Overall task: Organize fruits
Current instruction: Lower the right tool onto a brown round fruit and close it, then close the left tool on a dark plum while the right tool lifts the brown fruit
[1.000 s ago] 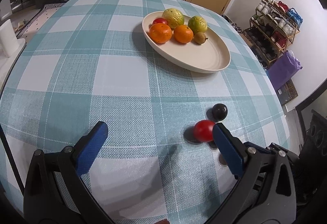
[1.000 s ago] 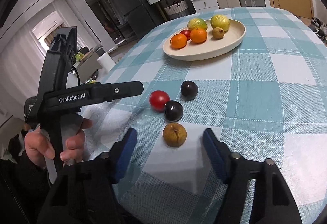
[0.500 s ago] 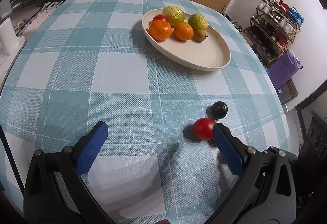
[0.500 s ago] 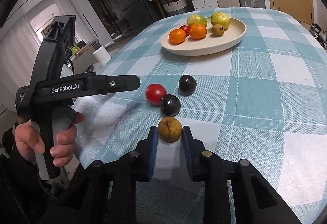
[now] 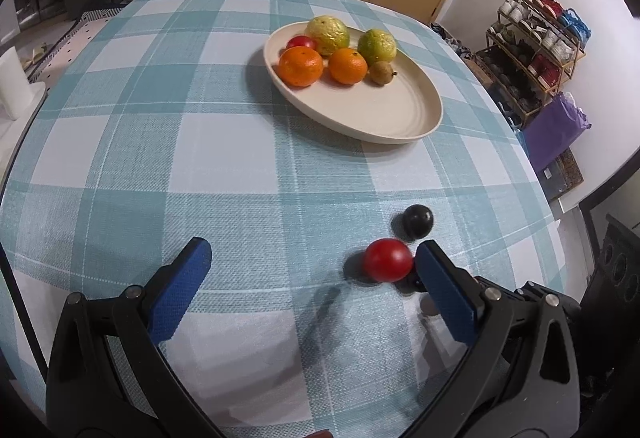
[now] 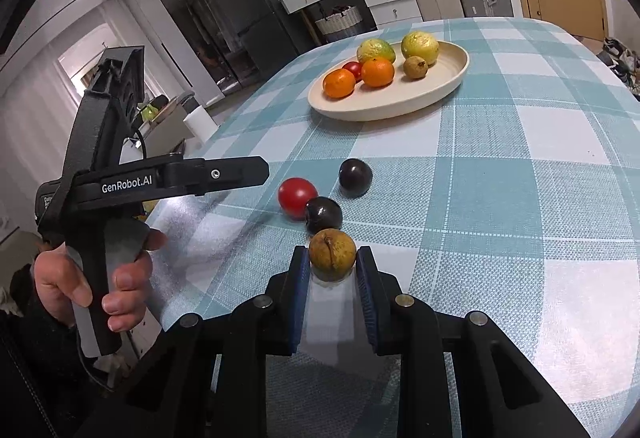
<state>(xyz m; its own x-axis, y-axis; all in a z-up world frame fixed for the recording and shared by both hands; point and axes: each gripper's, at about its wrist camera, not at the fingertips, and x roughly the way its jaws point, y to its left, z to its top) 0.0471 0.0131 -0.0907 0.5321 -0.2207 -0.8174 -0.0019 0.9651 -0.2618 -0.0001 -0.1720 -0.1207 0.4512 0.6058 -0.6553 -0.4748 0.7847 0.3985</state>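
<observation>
Jaws of the right gripper (image 6: 333, 261), apart a second ago, now clamp the brown fruit (image 6: 332, 254).

teal-and-white checked tablecloth (image 6: 500, 166), cream plate (image 6: 440, 86), brownish-yellow fruit (image 6: 332, 252) between the blue pads (image 6: 366, 290), red tomato (image 6: 297, 196) and two near-black plums (image 6: 323, 214) just past them

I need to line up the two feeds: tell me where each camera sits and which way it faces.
Left wrist: on the open left gripper, looking down the checked table at the plate.
Right wrist: on the right gripper, clamped on the brown fruit; the person's hand shows.
Shared: plate, red tomato.
</observation>
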